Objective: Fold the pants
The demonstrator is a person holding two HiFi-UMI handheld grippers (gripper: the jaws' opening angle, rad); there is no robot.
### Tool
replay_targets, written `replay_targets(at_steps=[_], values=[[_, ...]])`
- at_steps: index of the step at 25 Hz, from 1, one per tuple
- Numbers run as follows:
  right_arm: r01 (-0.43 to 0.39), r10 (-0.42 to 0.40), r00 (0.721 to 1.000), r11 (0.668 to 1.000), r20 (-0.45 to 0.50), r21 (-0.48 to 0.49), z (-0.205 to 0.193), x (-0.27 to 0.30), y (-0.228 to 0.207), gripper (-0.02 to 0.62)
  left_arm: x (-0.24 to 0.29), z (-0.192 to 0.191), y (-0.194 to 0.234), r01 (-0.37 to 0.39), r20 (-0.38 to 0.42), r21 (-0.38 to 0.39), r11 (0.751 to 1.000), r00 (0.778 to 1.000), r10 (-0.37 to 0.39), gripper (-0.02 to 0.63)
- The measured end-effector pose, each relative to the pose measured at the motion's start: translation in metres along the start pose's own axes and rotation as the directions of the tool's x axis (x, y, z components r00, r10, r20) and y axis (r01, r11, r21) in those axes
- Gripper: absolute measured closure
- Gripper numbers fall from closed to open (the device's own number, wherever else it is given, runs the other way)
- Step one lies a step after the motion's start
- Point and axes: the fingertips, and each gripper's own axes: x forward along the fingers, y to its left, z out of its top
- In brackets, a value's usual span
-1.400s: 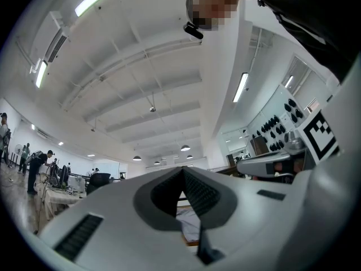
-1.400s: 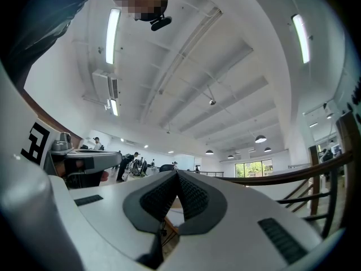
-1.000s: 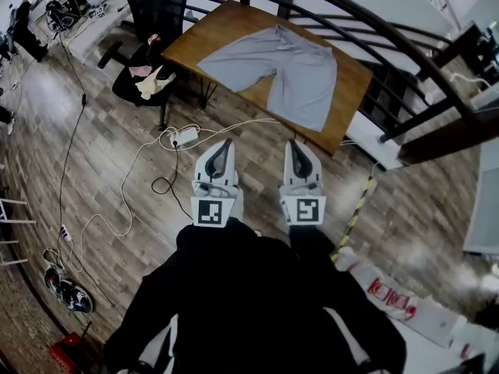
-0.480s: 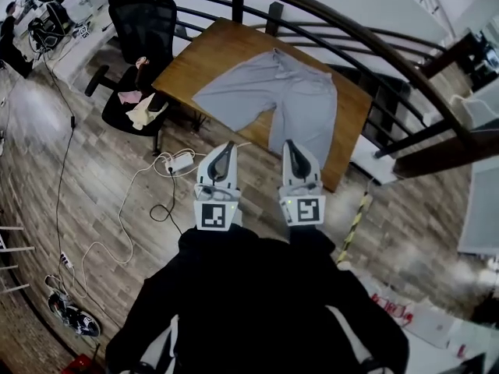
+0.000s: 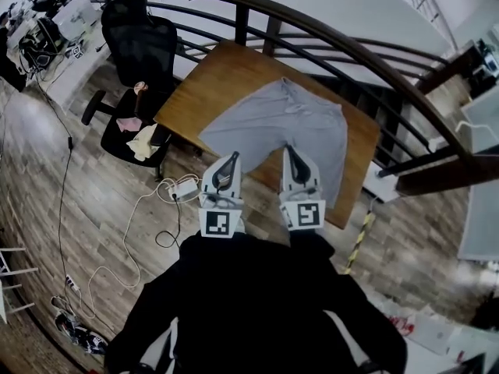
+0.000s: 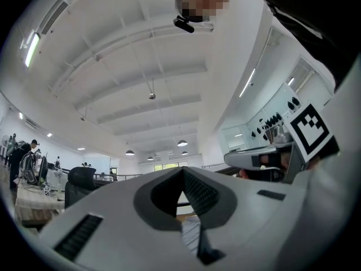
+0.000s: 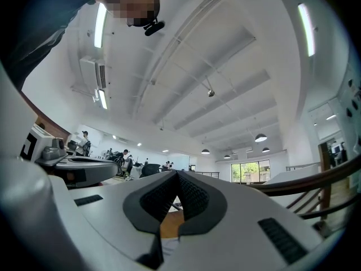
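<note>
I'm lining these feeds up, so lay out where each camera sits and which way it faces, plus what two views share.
Head view: on the person's head, looking steeply down at the pants on the wooden table; shows the dark-clad torso, left gripper and right gripper.
Left gripper view: rides the left gripper, aimed along its shut jaws and up at the ceiling; a dark sleeve shows.
Right gripper view: rides the right gripper, same upward aim, jaws shut.
Shared: each gripper view catches the other gripper beside it.
</note>
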Motion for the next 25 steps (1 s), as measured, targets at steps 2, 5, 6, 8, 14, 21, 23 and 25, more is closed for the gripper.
replay_targets(at_steps=[2, 5, 6, 8, 14, 21, 23, 25], values=[[0.003, -0.004, 1.000, 1.000, -0.012, -0.004, -0.008, 0.020, -0.005, 0.592, 0.016, -0.012, 0.010, -0.025, -0.005, -0.116, 0.993, 1.000, 0.025, 0.604], [-0.005, 0.004, 0.999, 1.000, -0.047, -0.012, -0.020, 0.047, -0.010, 0.593, 0.036, -0.026, 0.020, 0.015, -0.049, -0.036, 0.999, 0.999, -0.017, 0.604], [-0.008, 0.008, 0.998, 1.000, -0.056, -0.010, -0.024, 0.055, -0.012, 0.593, 0.042, -0.030, 0.023, 0.025, -0.058, -0.010, 1.000, 0.998, -0.026, 0.604], [-0.016, 0.016, 0.998, 1.000, -0.064, 0.001, -0.033, 0.068, -0.016, 0.594, 0.051, -0.038, 0.026, 0.027, -0.076, -0.003, 1.000, 0.997, -0.027, 0.604], [-0.077, 0.077, 0.990, 0.997, -0.121, 0.001, -0.065, 0.110, -0.020, 0.593, 0.080, -0.073, 0.045, -0.027, -0.137, -0.059, 0.998, 0.990, 0.018, 0.604], [-0.175, 0.186, 0.947, 0.982, -0.261, 0.064, -0.114, 0.157, -0.027, 0.592, 0.120, -0.121, 0.061, -0.071, -0.268, -0.143, 0.987, 0.963, 0.031, 0.604], [-0.192, 0.207, 0.925, 0.978, -0.317, 0.080, -0.131, 0.165, -0.034, 0.592, 0.130, -0.133, 0.062, -0.091, -0.312, -0.167, 0.982, 0.949, 0.035, 0.604], [-0.206, 0.230, 0.896, 0.973, -0.380, 0.104, -0.151, 0.174, -0.041, 0.592, 0.139, -0.151, 0.062, -0.095, -0.375, -0.170, 0.981, 0.927, 0.025, 0.604]])
